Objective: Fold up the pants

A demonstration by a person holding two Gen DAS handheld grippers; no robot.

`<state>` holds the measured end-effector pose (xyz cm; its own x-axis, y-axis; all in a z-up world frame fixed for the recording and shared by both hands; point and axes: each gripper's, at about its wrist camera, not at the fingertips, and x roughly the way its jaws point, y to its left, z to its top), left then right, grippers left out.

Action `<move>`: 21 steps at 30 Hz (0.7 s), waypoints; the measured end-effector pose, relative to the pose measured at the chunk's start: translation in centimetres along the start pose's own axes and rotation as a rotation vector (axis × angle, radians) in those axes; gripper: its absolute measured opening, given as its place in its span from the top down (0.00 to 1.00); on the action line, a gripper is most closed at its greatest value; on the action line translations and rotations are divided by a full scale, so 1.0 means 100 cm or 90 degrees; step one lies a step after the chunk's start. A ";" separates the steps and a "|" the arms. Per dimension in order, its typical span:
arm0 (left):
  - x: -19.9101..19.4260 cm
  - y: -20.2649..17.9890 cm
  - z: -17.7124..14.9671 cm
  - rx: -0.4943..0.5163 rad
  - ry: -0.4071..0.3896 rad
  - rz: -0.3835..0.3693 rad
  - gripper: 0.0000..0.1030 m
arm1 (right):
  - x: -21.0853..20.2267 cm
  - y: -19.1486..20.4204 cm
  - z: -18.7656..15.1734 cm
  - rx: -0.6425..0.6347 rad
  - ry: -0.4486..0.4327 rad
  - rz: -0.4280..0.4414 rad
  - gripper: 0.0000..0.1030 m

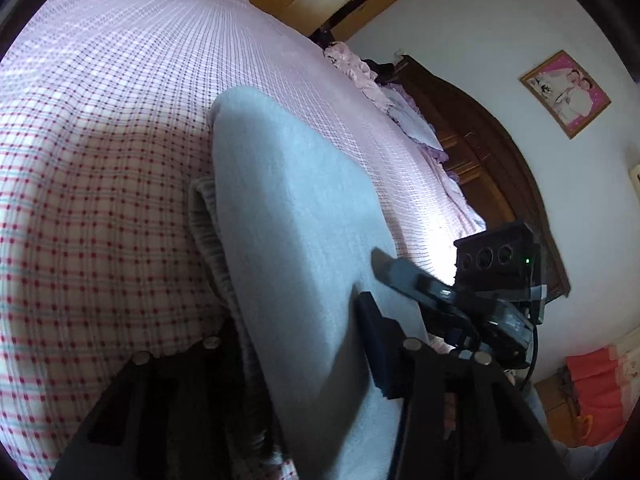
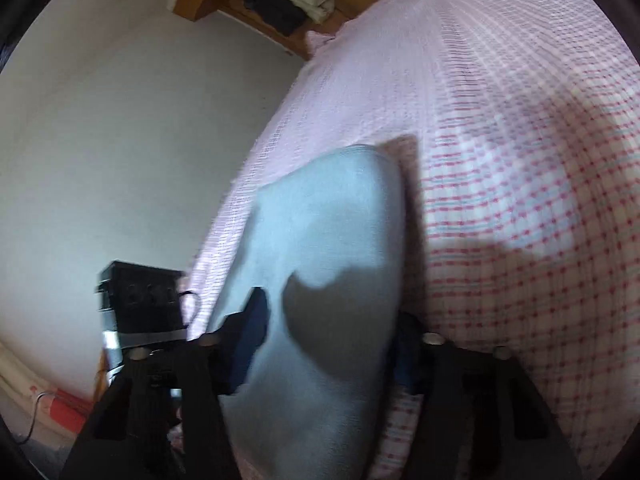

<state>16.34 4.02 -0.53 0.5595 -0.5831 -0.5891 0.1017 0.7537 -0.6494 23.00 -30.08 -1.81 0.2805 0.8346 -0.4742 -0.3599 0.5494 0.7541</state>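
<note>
Right up close, the left tool [image 1: 304,364] has the grey pants [image 1: 288,208] between its dark fingers [image 1: 376,344] — pinching the near end, by the look of it. The right tool [image 2: 328,344] straddles the same end and seems clamped on too, one grip per corner so the cloth keeps flat. The pants run as a narrow strip from the bed's near edge toward its middle, over the pink checked bedsheet [image 1: 100,200] — set, I'd judge, for the next fold.
</note>
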 end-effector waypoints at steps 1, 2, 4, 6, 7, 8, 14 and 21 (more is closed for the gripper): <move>0.001 -0.003 0.000 0.006 -0.002 0.008 0.55 | 0.001 -0.003 0.000 0.005 0.001 -0.009 0.67; 0.002 -0.004 -0.002 0.010 -0.003 0.015 0.55 | 0.001 -0.004 -0.001 0.008 0.000 -0.009 0.67; 0.003 -0.009 -0.003 0.014 -0.006 0.022 0.56 | 0.001 -0.003 0.004 0.004 -0.002 -0.017 0.68; 0.001 -0.013 -0.004 0.017 -0.008 0.029 0.57 | -0.001 0.004 0.003 -0.011 -0.005 -0.034 0.70; 0.003 -0.017 -0.003 0.022 -0.010 0.034 0.57 | -0.003 0.007 0.003 -0.019 -0.008 -0.039 0.70; 0.004 -0.023 -0.001 0.029 -0.011 0.041 0.57 | -0.003 0.010 0.004 -0.023 -0.011 -0.041 0.71; -0.011 -0.055 0.002 0.062 -0.032 0.056 0.58 | -0.018 0.038 0.015 -0.058 -0.028 -0.047 0.72; -0.035 -0.098 0.011 0.101 -0.072 0.058 0.58 | -0.052 0.074 0.026 -0.103 -0.061 -0.039 0.72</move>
<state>14.27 -0.97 8.46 0.6603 -0.4797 -0.5778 0.1702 0.8450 -0.5071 21.22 -30.45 7.40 0.3864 0.7959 -0.4661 -0.4757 0.6049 0.6386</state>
